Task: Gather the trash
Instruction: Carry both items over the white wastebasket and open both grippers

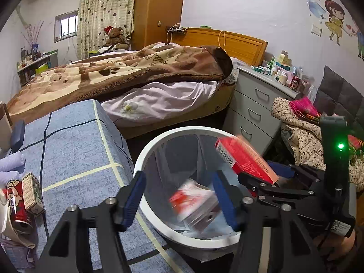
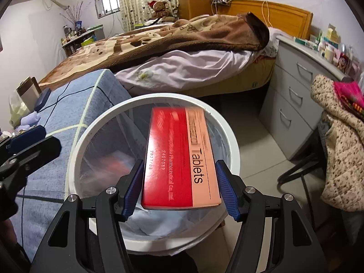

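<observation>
A white round bin (image 1: pixel 145 157) (image 2: pixel 75 154) with a clear liner stands on the floor beside the blue-covered table. My left gripper (image 1: pixel 182 200) is open over the bin; a red-and-white packet (image 1: pixel 193 202) lies blurred inside, below it. My right gripper (image 2: pixel 179 186) is over the bin with a red tablet box (image 2: pixel 179 159) (image 1: pixel 245 159) between its jaws; small gaps show at both pads and the box is blurred. A red can (image 1: pixel 17 202) and a small green-and-cream carton (image 1: pixel 33 193) lie on the table at the left.
The blue checked table cover (image 1: pixel 75 143) fills the left. A bed with a brown blanket (image 1: pixel 118 72) is behind the bin. A grey drawer unit (image 1: pixel 254 104) and a chair piled with clothes (image 1: pixel 304 125) stand on the right. Crumpled paper and tissue (image 1: pixel 9 163) lie at the table's left.
</observation>
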Demonstrator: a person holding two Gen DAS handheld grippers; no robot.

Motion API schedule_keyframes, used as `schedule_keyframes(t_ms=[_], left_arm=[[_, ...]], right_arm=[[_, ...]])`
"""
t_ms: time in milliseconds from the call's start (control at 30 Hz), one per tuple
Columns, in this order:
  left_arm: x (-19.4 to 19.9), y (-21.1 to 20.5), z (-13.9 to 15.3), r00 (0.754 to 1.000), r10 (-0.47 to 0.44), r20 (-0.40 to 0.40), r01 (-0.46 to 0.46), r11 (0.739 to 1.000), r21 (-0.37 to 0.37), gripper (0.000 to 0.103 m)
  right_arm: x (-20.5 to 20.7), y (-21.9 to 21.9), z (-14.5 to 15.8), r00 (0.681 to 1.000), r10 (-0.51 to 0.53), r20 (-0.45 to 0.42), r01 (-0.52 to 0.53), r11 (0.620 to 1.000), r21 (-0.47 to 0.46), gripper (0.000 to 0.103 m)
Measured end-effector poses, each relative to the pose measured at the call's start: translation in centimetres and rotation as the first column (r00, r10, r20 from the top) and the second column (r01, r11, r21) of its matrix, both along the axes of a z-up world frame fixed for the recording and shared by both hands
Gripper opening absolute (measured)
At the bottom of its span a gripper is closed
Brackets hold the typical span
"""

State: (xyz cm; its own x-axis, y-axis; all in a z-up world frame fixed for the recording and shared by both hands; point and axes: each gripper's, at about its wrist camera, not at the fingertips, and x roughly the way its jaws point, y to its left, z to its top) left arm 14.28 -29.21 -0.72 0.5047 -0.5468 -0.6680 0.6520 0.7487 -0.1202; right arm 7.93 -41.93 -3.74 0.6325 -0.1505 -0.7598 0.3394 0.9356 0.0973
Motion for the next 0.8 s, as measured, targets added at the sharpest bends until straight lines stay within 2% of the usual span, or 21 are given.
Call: schedule_keyframes(t_ms=[100, 300, 500, 800], left_arm=[[0.1, 0.5, 0.2, 1.0, 0.01, 0.006, -0.01, 1.0, 0.0, 0.062], [0.1, 1.9, 0.6, 0.999, 0.043, 0.014, -0.043, 0.999, -0.005, 0.062], [-0.2, 3.9, 1.1, 0.997, 0.078, 0.023, -0.078, 0.997, -0.014, 0.062], [-2.0, 8.6, 2.6, 0.983, 0.164, 0.078, -0.163, 0.986, -0.025, 0.062]], right_arm=[[-0.1, -0.1, 0.0, 1.0, -0.009, 0.006, 0.009, 1.0, -0.004, 0.076], [-0.3, -0.1, 0.3, 0.999, -0.023, 0.025, 0.023, 1.0, 0.0, 0.077], [-0.7, 0.6, 1.3, 0.997, -0.019, 0.073, 0.019, 1.0, 0.007, 0.076], [-1.5, 3.4, 3.4, 0.985, 0.017, 0.172, -0.016, 1.0, -0.007, 0.076]])
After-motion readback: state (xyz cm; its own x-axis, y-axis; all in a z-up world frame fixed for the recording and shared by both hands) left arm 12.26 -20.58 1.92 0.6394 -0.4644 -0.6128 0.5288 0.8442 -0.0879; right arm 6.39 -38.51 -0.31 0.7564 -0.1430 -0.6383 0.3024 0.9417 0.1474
